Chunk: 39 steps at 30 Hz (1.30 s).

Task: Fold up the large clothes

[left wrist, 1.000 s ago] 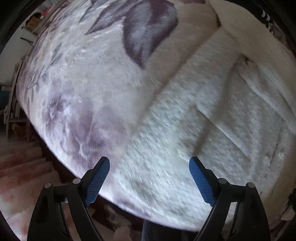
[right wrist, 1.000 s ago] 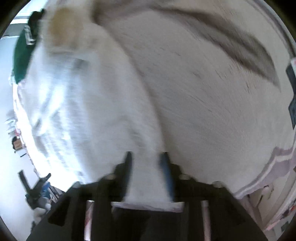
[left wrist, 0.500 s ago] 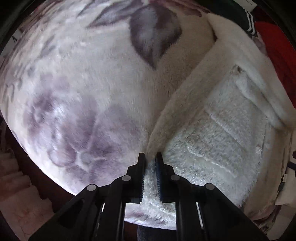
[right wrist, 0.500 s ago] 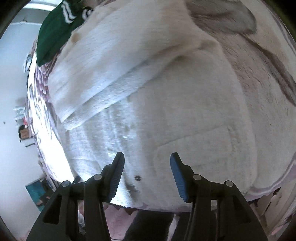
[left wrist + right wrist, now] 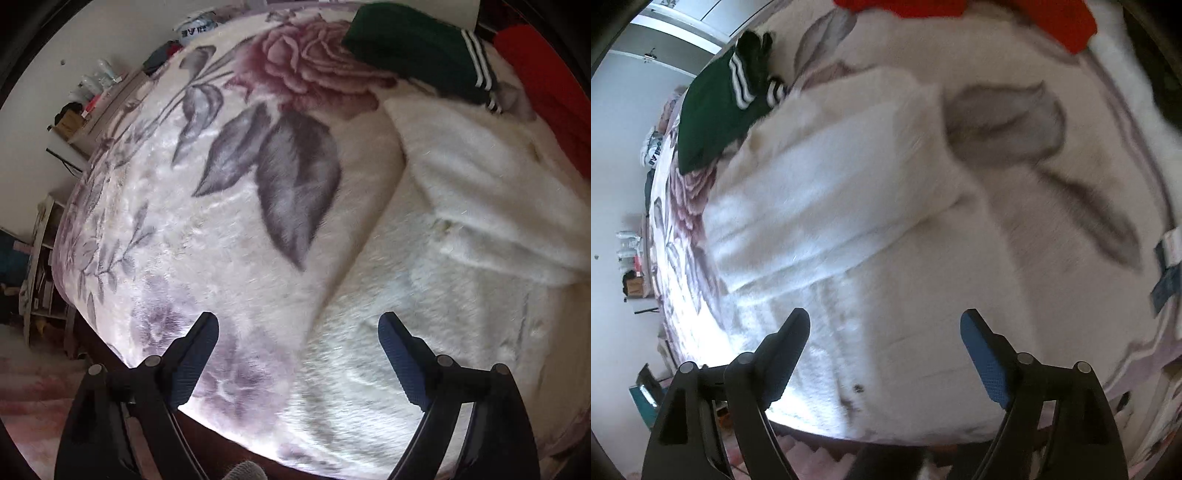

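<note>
Judging progress, I see the white fleece garment (image 5: 461, 295) lying at the bed's near edge on the floral blanket (image 5: 221, 221) with one fold laid across, while my left gripper (image 5: 297, 350) and right gripper (image 5: 884, 350) are opening, nothing between them, further folds remaining.

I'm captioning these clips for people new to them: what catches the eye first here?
The fluffy white fleece garment lies part-folded near the bed's edge, on a plush blanket printed with a big pink rose and grey leaves. Beyond it sit a dark green garment with white stripes and a bright red cloth. Both grippers' jaws are opening above the fleece, with nothing between them.
</note>
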Tool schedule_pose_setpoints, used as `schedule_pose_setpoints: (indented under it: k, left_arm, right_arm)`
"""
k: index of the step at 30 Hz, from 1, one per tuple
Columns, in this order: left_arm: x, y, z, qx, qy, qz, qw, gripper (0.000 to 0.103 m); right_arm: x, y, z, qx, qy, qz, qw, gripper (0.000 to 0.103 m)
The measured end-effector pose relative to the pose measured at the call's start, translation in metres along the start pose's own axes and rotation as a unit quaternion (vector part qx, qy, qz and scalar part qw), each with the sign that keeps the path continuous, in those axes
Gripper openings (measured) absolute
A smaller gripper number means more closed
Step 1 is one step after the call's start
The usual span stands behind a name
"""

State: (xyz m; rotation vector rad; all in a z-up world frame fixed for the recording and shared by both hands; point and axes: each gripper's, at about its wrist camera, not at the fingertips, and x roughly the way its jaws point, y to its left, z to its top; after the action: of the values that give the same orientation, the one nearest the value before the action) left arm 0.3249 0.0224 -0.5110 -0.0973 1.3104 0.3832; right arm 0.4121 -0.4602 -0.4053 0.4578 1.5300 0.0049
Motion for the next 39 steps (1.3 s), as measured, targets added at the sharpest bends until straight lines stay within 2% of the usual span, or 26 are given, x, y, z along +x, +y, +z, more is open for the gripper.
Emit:
schedule_pose_setpoints:
  k: [2, 7, 9, 12, 15, 18, 20, 21, 22, 24, 27, 28, 29, 30, 32, 34, 36, 37, 39]
  left_arm:
    - [-0.005, -0.022, -0.003, 0.002, 0.01, -0.006, 0.9999, 0.088]
    - [-0.009, -0.126, -0.037, 0.022, 0.042, 0.008, 0.9989, 0.088]
    - [-0.005, -0.175, -0.056, 0.03, 0.068, 0.027, 0.9969, 0.088]
    - [0.002, -0.225, -0.074, 0.032, 0.093, 0.052, 0.9938, 0.088]
    - [0.014, -0.25, -0.082, 0.02, 0.111, 0.076, 0.9907, 0.088]
    - [0.029, -0.256, -0.083, 0.009, 0.125, 0.094, 0.9876, 0.088]
    - [0.04, -0.259, -0.084, 0.009, 0.138, 0.105, 0.9848, 0.088]
    - [0.045, -0.258, -0.085, 0.005, 0.144, 0.105, 0.984, 0.089]
    - [0.053, -0.257, -0.086, 0.001, 0.149, 0.104, 0.9833, 0.089]
    - [0.065, -0.253, -0.085, -0.009, 0.156, 0.115, 0.9809, 0.103]
    - [0.073, -0.24, -0.083, -0.036, 0.16, 0.087, 0.9826, 0.103]
    - [0.074, -0.235, -0.084, -0.046, 0.158, 0.076, 0.9835, 0.103]
    - [0.075, -0.228, -0.085, -0.059, 0.154, 0.059, 0.9846, 0.103]
    - [0.075, -0.222, -0.087, -0.069, 0.148, 0.044, 0.9856, 0.103]
    - [0.073, -0.212, -0.091, -0.079, 0.131, 0.023, 0.988, 0.103]
    - [0.073, -0.207, -0.095, -0.072, 0.123, 0.013, 0.9897, 0.103]
    - [0.071, -0.2, -0.094, -0.075, 0.138, 0.003, 0.9877, 0.103]
    - [0.068, -0.196, -0.093, -0.076, 0.144, -0.001, 0.9866, 0.103]
    - [0.054, -0.191, -0.091, -0.075, 0.144, -0.009, 0.9867, 0.103]
  right_arm:
    - [-0.012, -0.019, 0.021, -0.002, -0.007, 0.001, 1.0, 0.085]
    - [-0.006, -0.057, 0.094, -0.008, -0.003, 0.018, 1.0, 0.085]
    - [0.011, -0.068, 0.137, -0.025, 0.006, 0.032, 0.999, 0.085]
    - [0.044, -0.075, 0.198, -0.04, 0.026, 0.063, 0.997, 0.085]
    - [0.088, -0.069, 0.255, -0.068, 0.052, 0.095, 0.992, 0.085]
    - [0.127, -0.052, 0.286, -0.106, 0.088, 0.116, 0.984, 0.084]
    - [0.155, -0.034, 0.294, -0.131, 0.14, 0.139, 0.972, 0.069]
    - [0.171, -0.024, 0.294, -0.144, 0.168, 0.137, 0.966, 0.047]
    - [0.178, -0.018, 0.293, -0.15, 0.174, 0.126, 0.965, 0.013]
    - [0.187, -0.006, 0.29, -0.161, 0.177, 0.114, 0.964, 0.011]
    - [0.171, 0.017, 0.286, -0.239, 0.115, 0.036, 0.964, 0.008]
    - [0.166, 0.017, 0.295, -0.25, 0.085, 0.017, 0.964, 0.007]
    - [0.166, 0.012, 0.305, -0.237, 0.076, 0.012, 0.969, 0.006]
    - [0.166, 0.005, 0.315, -0.216, 0.065, 0.011, 0.974, 0.006]
    - [0.176, 0.0, 0.329, -0.174, 0.084, 0.027, 0.981, 0.006]
    - [0.175, 0.008, 0.326, -0.189, 0.081, 0.017, 0.979, 0.007]
    - [0.169, 0.011, 0.323, -0.213, 0.092, 0.032, 0.972, 0.009]
    - [0.161, 0.005, 0.324, -0.202, 0.102, 0.047, 0.973, 0.014]
    - [0.137, -0.017, 0.321, -0.17, 0.107, 0.07, 0.977, 0.016]
